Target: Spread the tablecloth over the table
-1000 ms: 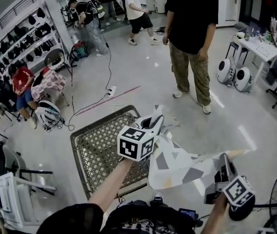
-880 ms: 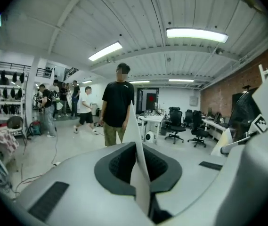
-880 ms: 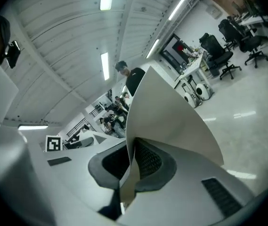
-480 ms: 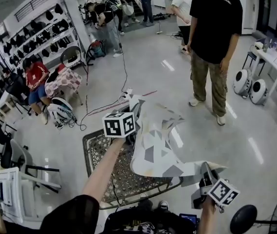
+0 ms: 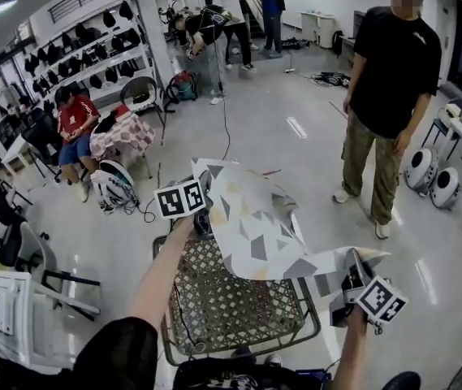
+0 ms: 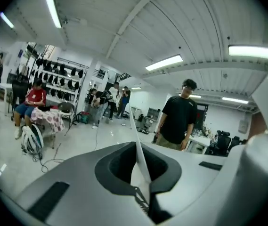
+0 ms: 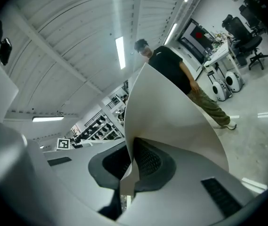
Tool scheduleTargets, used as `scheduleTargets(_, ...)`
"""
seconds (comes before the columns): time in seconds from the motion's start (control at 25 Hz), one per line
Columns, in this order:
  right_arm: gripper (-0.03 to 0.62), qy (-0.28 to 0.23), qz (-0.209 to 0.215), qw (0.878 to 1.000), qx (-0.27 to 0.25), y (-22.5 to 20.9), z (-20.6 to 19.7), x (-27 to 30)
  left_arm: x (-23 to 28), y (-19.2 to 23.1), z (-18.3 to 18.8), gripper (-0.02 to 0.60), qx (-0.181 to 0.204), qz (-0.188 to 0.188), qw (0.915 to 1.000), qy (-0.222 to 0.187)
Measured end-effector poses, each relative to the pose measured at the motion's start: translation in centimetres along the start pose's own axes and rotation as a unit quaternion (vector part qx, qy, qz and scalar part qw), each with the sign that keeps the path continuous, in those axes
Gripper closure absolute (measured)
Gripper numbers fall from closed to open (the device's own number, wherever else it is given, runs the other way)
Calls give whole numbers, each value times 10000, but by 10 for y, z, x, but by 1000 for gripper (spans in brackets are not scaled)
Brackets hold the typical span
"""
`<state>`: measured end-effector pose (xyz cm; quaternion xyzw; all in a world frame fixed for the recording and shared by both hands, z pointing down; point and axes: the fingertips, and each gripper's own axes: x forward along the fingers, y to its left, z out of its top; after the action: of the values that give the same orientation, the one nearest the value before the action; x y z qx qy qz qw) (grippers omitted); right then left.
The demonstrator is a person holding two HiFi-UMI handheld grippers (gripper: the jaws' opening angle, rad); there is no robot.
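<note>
The tablecloth (image 5: 251,226), white with grey and tan triangles, hangs in the air between my two grippers over the woven-top table (image 5: 231,303). My left gripper (image 5: 202,210) is shut on the cloth's far left corner, above the table's far edge. In the left gripper view the cloth (image 6: 138,149) shows as a thin sheet pinched edge-on between the jaws. My right gripper (image 5: 352,279) is shut on the near right corner, out past the table's right side. In the right gripper view the cloth (image 7: 171,112) billows up from the closed jaws.
A person in a black shirt (image 5: 389,88) stands on the floor beyond the table to the right. Seated and standing people (image 5: 72,128), chairs, a helmet rack (image 5: 92,47) and floor cables (image 5: 222,120) are at the far left. White folding furniture (image 5: 11,315) stands near left.
Both grippers swung across with the cloth held; the left one went farther from me and the cloth now stretches wider over the table. My view turned to the left.
</note>
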<state>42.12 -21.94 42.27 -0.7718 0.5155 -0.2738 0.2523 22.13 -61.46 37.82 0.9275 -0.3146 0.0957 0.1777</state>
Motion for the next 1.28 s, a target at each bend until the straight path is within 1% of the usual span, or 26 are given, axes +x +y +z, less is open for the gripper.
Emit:
scheduleTargets(0.08, 576, 151, 162, 9997, -110, 17, -12, 30, -4, 35, 7, 563, 191, 185, 9996, -40)
scheduleTargets(0.12, 576, 244, 221, 9993, -154, 26, -20, 44, -7, 54, 11, 563, 165, 275, 9995, -67)
scheduleTargets(0.24, 576, 549, 406, 9973, -280, 50, -42, 82, -23, 114, 17, 563, -182, 644, 9976, -148)
scheduleTargets(0.32, 576, 729, 524, 9953, -363, 60, -46, 101, -38, 148, 15, 563, -438, 957, 9943, -191)
scheduleTargets(0.4, 576, 845, 628, 9936, -413, 67, -48, 116, -55, 182, 7, 563, -743, 1260, 9890, -242)
scheduleTargets(0.52, 576, 1030, 770, 9909, -392, 82, -64, 134, -90, 239, -14, 563, -1218, 1698, 9775, -297)
scheduleTargets(0.64, 577, 1398, 923, 9856, -207, 96, -90, 146, -135, 281, -49, 563, -1365, 2127, 9674, -170)
scheduleTargets(0.72, 577, 1678, 995, 9807, -127, 103, -113, 148, -166, 301, -77, 563, -1550, 2364, 9592, -20)
scheduleTargets(0.8, 577, 1862, 1022, 9772, -42, 108, -134, 149, -192, 315, -104, 563, -1779, 2521, 9512, 87)
scheduleTargets(0.88, 577, 1938, 1017, 9756, 143, 109, -147, 150, -213, 320, -128, 563, -1915, 2540, 9480, 79)
scheduleTargets(1.0, 579, 1977, 894, 9759, 241, 103, -154, 148, -243, 316, -161, 563, -2225, 2430, 9441, -41)
scheduleTargets(1.04, 579, 1989, 805, 9764, 238, 99, -155, 145, -253, 313, -171, 563, -2354, 2400, 9417, -100)
scheduleTargets(1.12, 579, 1977, 658, 9772, 403, 88, -158, 135, -274, 306, -188, 563, -2597, 2394, 9352, -269)
scheduleTargets(1.16, 579, 1948, 605, 9777, 495, 82, -158, 129, -285, 303, -195, 563, -2747, 2420, 9297, -401)
scheduleTargets(1.2, 579, 1908, 565, 9783, 568, 76, -158, 124, -296, 301, -203, 563, -2948, 2453, 9218, -569)
scheduleTargets(1.24, 579, 1864, 530, 9790, 632, 71, -157, 118, -306, 299, -210, 563, -3218, 2476, 9107, -761)
scheduleTargets(1.28, 579, 1819, 488, 9798, 680, 66, -156, 111, -317, 296, -219, 563, -3553, 2468, 8965, -960)
